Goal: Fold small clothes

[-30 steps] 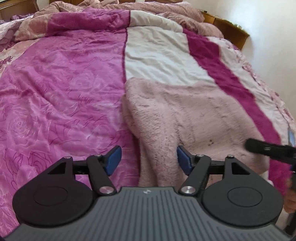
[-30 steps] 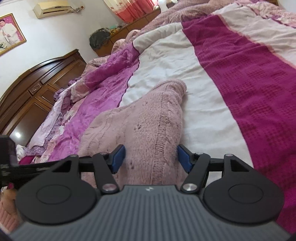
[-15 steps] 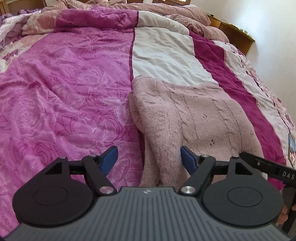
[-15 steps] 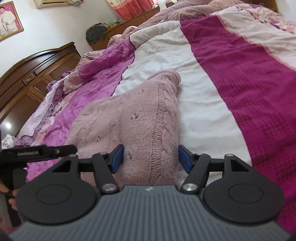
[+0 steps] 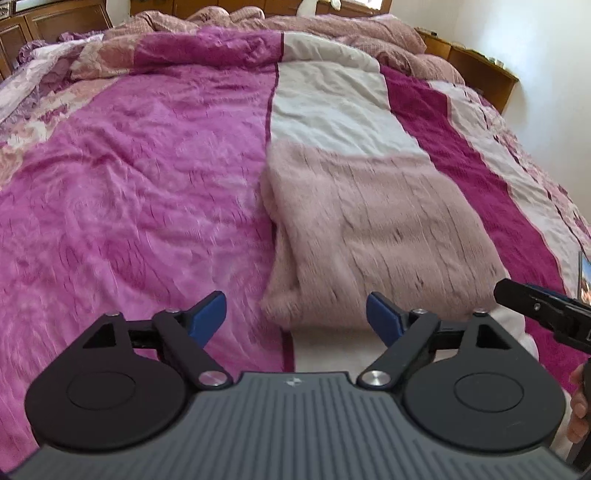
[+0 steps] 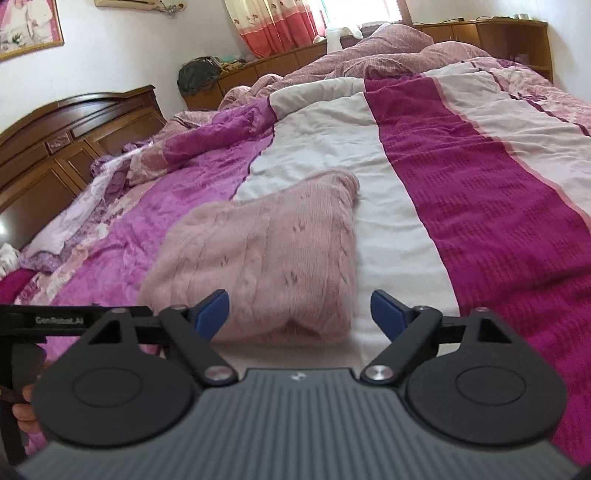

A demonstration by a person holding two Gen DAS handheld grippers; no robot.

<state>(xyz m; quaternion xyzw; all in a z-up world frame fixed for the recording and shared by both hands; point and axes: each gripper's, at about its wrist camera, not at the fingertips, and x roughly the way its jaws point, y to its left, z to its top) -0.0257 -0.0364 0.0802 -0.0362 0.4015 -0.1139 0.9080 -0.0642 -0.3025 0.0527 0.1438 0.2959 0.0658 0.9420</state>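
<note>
Left gripper (image 5: 295,314): blue pads apart, jaws opening, nothing clamped; near-left corner of pink knit sweater (image 5: 369,236) sits just ahead, betw. the pads but no contact seen. Right gripper (image 6: 299,312): pads apart, jaws opening, nothing clamped; near edge of the sweater lies just ahead, offset toward its left pad, apart from both. Item, sweater: cable-knit, dusty pink, lying flat on bedspread (image 5: 129,192) as a tidy rectangular bundle; long folded edge runs away from the left gripper on the sweater's left side, w/ layers visible there; far end reaches a rounded corner well ahead of the right gripper, slightly right of centre. No sleeves seen sticking out in either view. Item, bedspread: magenta floral panel ahead-left of left gripper, white stripe under & beyond the sweater, dark magenta stripe ahead-right of right gripper. Item, wooden headboard (image 6: 74,133): far ahead-left of right gripper. Item, curtain (image 6: 273,26): far ahead, beyond bed. Person's hand (image 5: 580,406) at right edge of left view, on handle of the other gripper; details hard to tell. Status, est.: fold looks done or nearly so; bundle compact, edges roughly aligned, both grippers free of it. Left to do, est.: poss. one more fold in half if a smaller packet is wanted, or smoothing the slightly loose near edge; otherwise move on to next garment, none visible here.
</note>
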